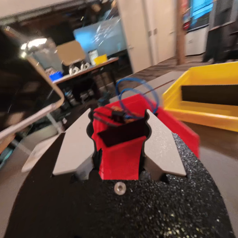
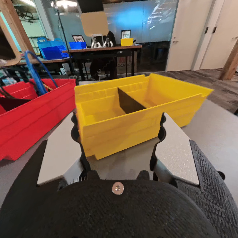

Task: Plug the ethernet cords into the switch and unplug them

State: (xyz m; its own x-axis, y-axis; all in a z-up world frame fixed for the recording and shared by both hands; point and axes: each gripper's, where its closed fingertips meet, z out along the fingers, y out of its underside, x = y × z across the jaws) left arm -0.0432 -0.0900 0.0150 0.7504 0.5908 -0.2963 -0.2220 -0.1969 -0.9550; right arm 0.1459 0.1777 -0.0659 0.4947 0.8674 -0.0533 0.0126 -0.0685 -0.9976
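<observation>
A red bin (image 1: 180, 134) holds looped blue ethernet cords (image 1: 152, 92), black cables and a black divider (image 1: 122, 134). My left gripper (image 1: 119, 114) is open and empty, its fingers framing the bin's near end, just in front of it. The red bin (image 2: 32, 118) and blue cords (image 2: 34, 76) also show at the left of the right wrist view. My right gripper (image 2: 117, 115) is open and empty, facing the long side of a yellow bin (image 2: 122, 135). No switch shows clearly in either view.
The yellow bin (image 1: 200, 113) stands right of the red one on a grey table (image 2: 212, 148); a black divider (image 2: 128, 103) splits it into two empty compartments. Behind are desks with blue bins (image 2: 77, 45), a seated person (image 2: 103, 61), a chair back (image 1: 56, 87) and white doors.
</observation>
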